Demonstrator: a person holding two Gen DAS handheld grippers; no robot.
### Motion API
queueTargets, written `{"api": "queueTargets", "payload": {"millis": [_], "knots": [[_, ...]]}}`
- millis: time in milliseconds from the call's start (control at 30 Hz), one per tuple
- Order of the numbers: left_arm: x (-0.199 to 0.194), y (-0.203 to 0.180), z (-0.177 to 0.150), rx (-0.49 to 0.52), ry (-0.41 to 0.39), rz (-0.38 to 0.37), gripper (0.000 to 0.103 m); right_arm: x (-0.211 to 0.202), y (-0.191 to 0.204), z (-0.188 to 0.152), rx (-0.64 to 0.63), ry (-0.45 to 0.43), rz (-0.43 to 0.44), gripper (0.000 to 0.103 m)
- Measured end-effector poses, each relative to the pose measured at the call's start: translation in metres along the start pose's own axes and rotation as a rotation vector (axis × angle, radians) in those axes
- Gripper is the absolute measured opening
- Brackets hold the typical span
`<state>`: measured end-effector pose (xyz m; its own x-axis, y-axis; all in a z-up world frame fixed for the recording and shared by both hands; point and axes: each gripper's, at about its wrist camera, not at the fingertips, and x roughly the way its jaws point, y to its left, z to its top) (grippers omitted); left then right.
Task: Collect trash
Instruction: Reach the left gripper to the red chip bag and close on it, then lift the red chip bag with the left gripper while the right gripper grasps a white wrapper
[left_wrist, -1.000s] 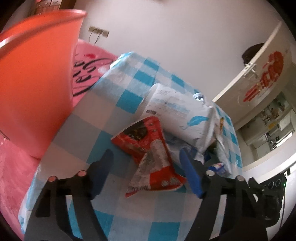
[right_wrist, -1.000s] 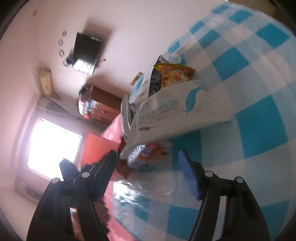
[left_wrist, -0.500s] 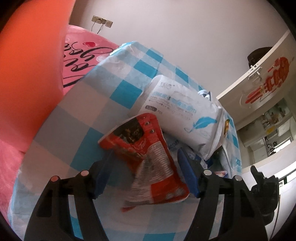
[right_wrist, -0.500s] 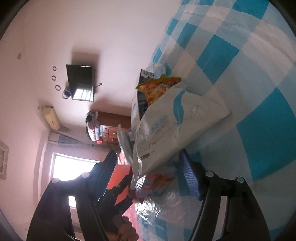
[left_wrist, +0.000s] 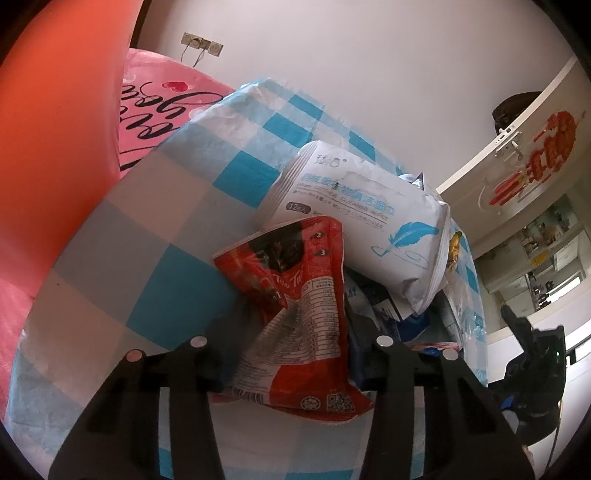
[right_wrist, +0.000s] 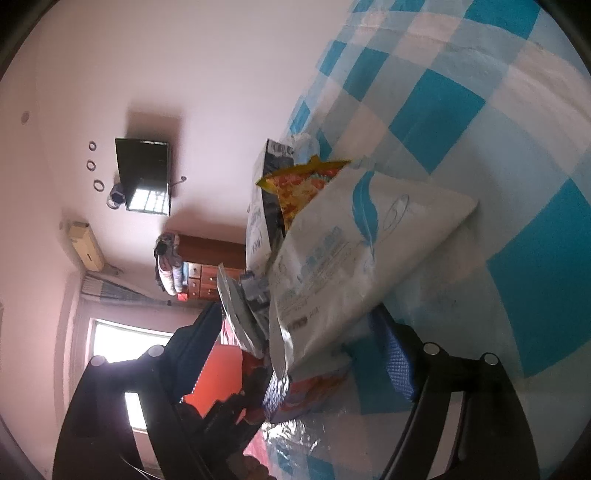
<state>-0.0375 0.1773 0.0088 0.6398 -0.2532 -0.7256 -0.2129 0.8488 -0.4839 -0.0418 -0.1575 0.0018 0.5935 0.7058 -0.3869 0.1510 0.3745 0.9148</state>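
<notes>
Red snack wrapper: crinkled thin foil, light, slippery; atop checked cloth, against white wipes pack.
Hold point: creased middle, where foil bunches.
Left gripper: spread wide, straddling wrapper, not yet pinched.
Right gripper: agape around wipes pack's soft, floppy end.
Orange bin: rigid plastic, left.

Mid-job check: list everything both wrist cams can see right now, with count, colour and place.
Red snack wrapper: one, red, crumpled, between the left tongs' fingers.
Wet-wipes pack: one, white with blue feather, on the pile behind the wrapper.
Yellow snack bag: one, yellow-orange, behind the wipes pack.
Checked cloth: one, blue and white, under the trash.
Bin: one, orange, left of the cloth.
Pink bedding: one, beyond the bin.
Left tongs: black, open around the wrapper.
Right tongs: black, blue pads, open around the wipes pack's end.
</notes>
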Motion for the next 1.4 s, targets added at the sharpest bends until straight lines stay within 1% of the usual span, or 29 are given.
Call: {"api": "queueTargets", "payload": {"millis": [200, 267, 333, 367, 400, 433, 467, 533, 700, 767, 833, 967, 1067, 1200, 1400], "knots": [[-0.002, 0.001, -0.002, 0.005, -0.002, -0.008, 0.044, 0.002, -0.003, 0.008, 0.039, -0.053, -0.002, 0.08], [-0.003, 0.001, -0.003, 0.009, -0.003, -0.006, 0.043, 0.005, -0.003, 0.01, 0.037, -0.063, -0.024, 0.07], [-0.006, 0.002, -0.004, 0.014, -0.008, -0.007, 0.042, 0.008, -0.008, 0.013, 0.039, -0.068, -0.07, 0.043], [-0.007, 0.001, -0.004, 0.017, -0.008, -0.009, 0.042, 0.009, -0.013, 0.015, 0.039, -0.069, -0.097, 0.036], [-0.009, 0.001, -0.005, 0.022, -0.007, -0.012, 0.042, 0.009, -0.015, 0.017, 0.038, -0.069, -0.102, 0.03], [-0.01, 0.001, -0.006, 0.027, -0.007, -0.014, 0.042, 0.008, -0.017, 0.018, 0.031, -0.071, -0.094, 0.03], [-0.012, 0.0, -0.006, 0.032, -0.009, -0.015, 0.042, 0.007, -0.016, 0.018, 0.018, -0.077, -0.102, 0.03], [-0.016, -0.002, -0.007, 0.048, -0.019, -0.017, 0.042, 0.002, -0.014, 0.018, -0.008, -0.091, -0.098, 0.022], [-0.025, -0.006, -0.008, 0.062, -0.032, -0.041, 0.04, -0.018, 0.0, 0.021, -0.152, -0.133, -0.105, 0.016], [-0.03, -0.007, -0.008, 0.063, -0.038, -0.052, 0.039, -0.026, 0.01, 0.018, -0.244, -0.156, -0.144, 0.015], [-0.034, -0.009, -0.009, 0.065, -0.044, -0.064, 0.039, -0.031, 0.017, 0.014, -0.31, -0.168, -0.172, 0.014], [-0.042, -0.014, -0.01, 0.073, -0.054, -0.089, 0.039, -0.039, 0.028, 0.004, -0.403, -0.168, -0.199, 0.013], [-0.049, -0.019, -0.011, 0.083, -0.064, -0.109, 0.039, -0.044, 0.034, -0.003, -0.43, -0.166, -0.194, 0.012], [-0.06, -0.026, -0.012, 0.096, -0.078, -0.14, 0.039, -0.056, 0.048, -0.011, -0.486, -0.186, -0.188, 0.012], [-0.081, -0.041, -0.012, 0.129, -0.11, -0.193, 0.039, -0.069, 0.078, -0.019, -0.525, -0.192, -0.128, 0.012]]}}
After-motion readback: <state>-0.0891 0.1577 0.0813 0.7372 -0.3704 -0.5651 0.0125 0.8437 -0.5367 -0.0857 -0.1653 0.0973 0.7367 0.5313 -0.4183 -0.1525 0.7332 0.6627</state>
